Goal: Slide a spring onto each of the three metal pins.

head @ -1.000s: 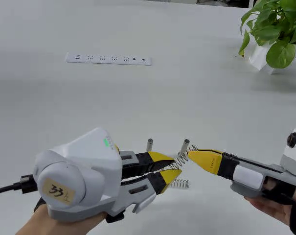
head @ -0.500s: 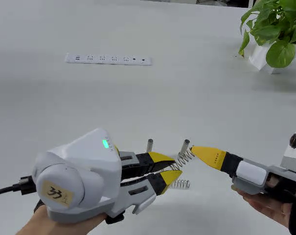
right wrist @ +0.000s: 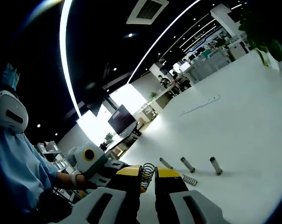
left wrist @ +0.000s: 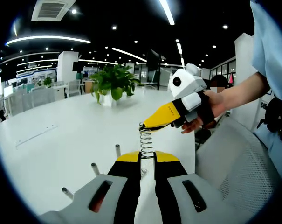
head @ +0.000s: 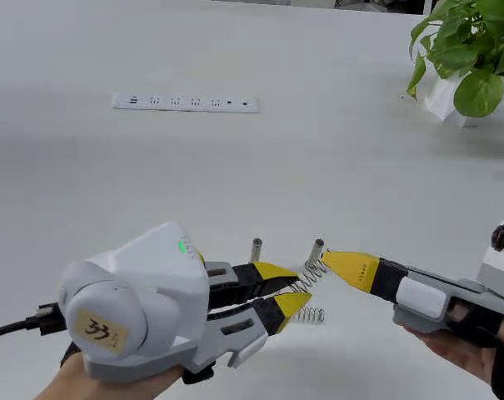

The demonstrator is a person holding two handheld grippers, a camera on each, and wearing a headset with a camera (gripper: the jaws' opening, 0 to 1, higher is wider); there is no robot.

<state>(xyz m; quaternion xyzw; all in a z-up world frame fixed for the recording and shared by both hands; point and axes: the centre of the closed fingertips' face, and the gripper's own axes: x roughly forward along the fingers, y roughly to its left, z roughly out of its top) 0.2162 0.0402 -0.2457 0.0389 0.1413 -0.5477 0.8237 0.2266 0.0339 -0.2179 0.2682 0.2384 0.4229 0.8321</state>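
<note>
1. The left gripper (head: 301,285), with its black and yellow jaws, is pinching one end of a thin silver wire spring (head: 310,273). Its jaws are squeezing shut on it.
2. The right gripper (head: 326,257) is pinching the other end, with its jaws closed tight too. So the spring is hanging in the air between them, just above the bench (head: 235,183) and right beside the nearest of the short metal pins (head: 316,248).
3. I am guessing the job now is getting one end of the spring over the top of a pin. One gripper should be letting go so that end is free. The other should be tipping the spring upright and lining its hole up over the pin before going down.
4. Going slowly is the smart way here. The spring looks bendy, and it may jump away if it is being squeezed or pulled too hard.
5. In the right gripper view, all three pins are standing in a row with nothing on them. A second small spring (head: 308,315) is lying flat on the bench close to them.
6. The bench is looking smooth and pale grey, so a dropped spring may be rolling off.
7. A long white power strip (head: 185,102) is lying far back, and a green leafy plant (head: 468,50) in a white pot is sitting in the corner. The room is looking big, with long bright lights shining on a dark ceiling.
</note>
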